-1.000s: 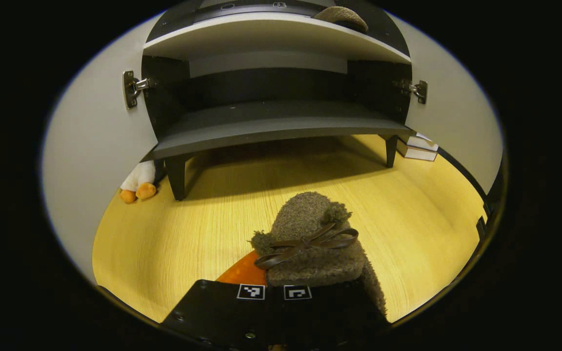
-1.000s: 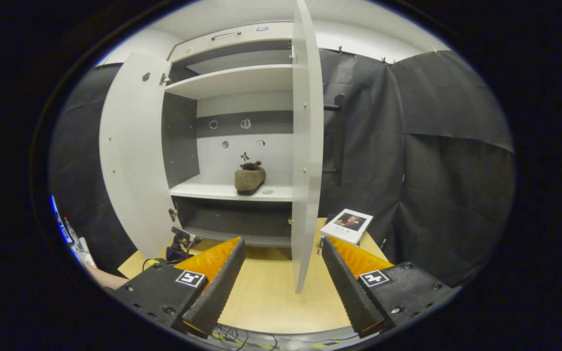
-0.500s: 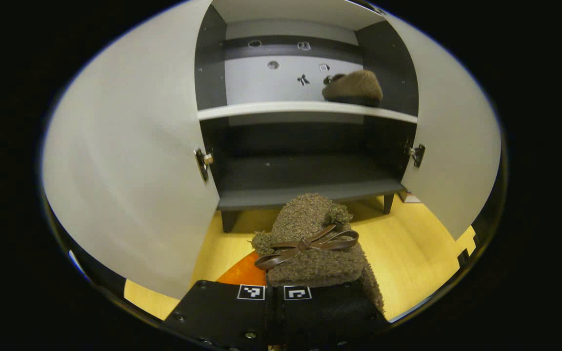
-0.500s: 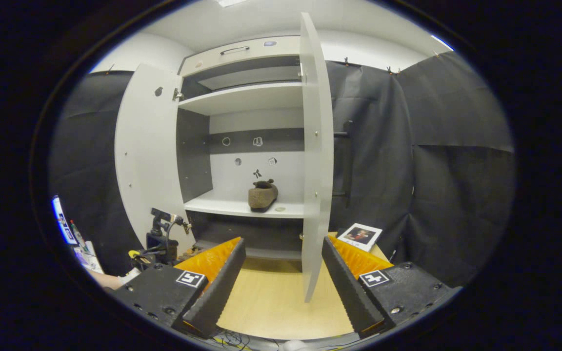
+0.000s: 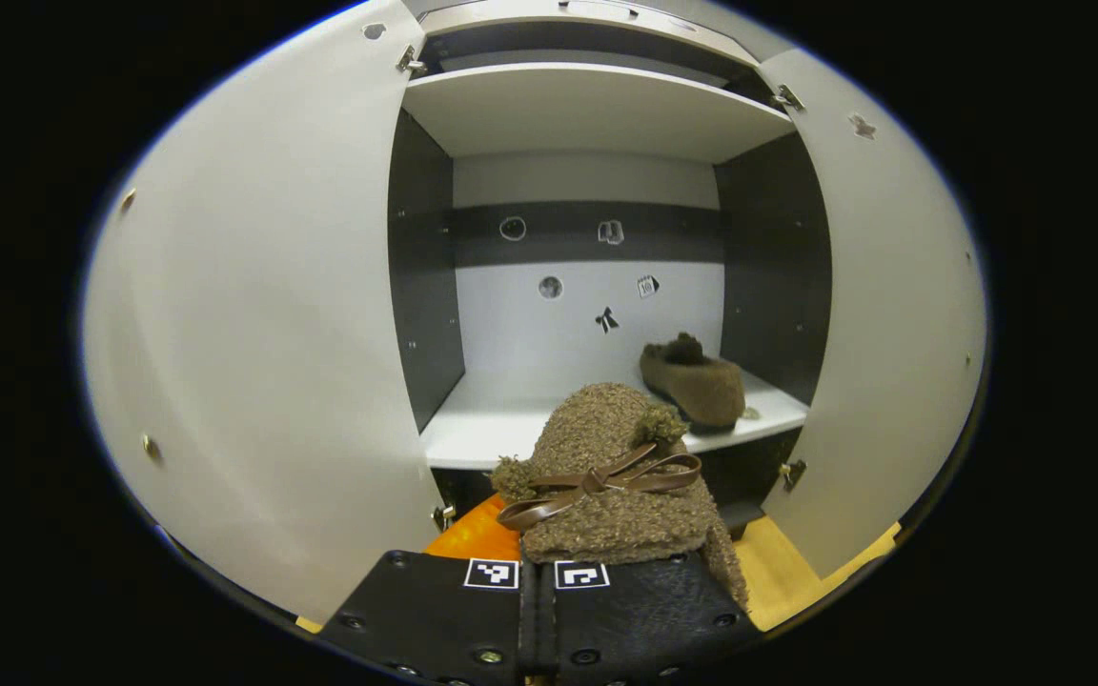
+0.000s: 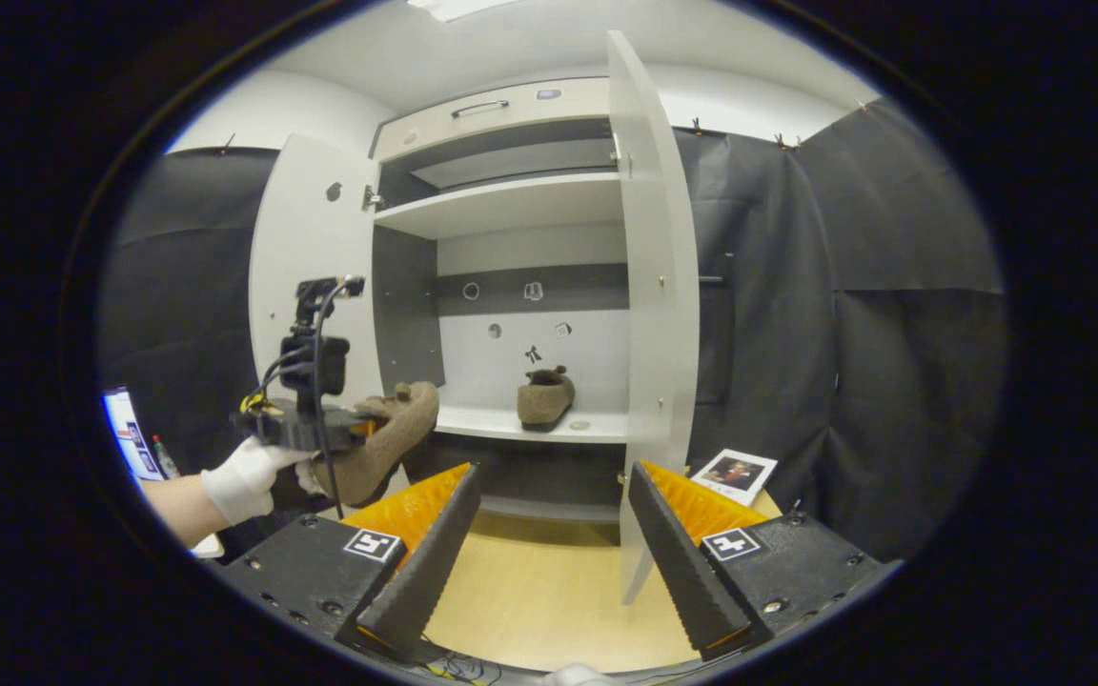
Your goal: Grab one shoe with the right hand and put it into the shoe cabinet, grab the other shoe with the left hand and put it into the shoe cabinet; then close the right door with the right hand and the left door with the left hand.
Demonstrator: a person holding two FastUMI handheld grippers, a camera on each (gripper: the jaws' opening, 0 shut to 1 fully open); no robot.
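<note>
You face an open shoe cabinet point(image 6: 511, 205) on a pale wood floor point(image 6: 530, 591), black cloth behind. Your left gripper point(image 5: 535, 572) clamps a fuzzy brown shoe point(image 5: 606, 476), toe aimed straight ahead at the white shelf point(image 5: 482, 429), where the other shoe point(image 5: 697, 381) sits ahead-right. Your right gripper point(image 6: 549, 534) gapes, holding nothing.

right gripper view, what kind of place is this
Likely a recording booth staged as a home corner: black cloth walls hang behind a white shoe cabinet on a wood-look floor, and a gloved hand carries a shoe.
</note>
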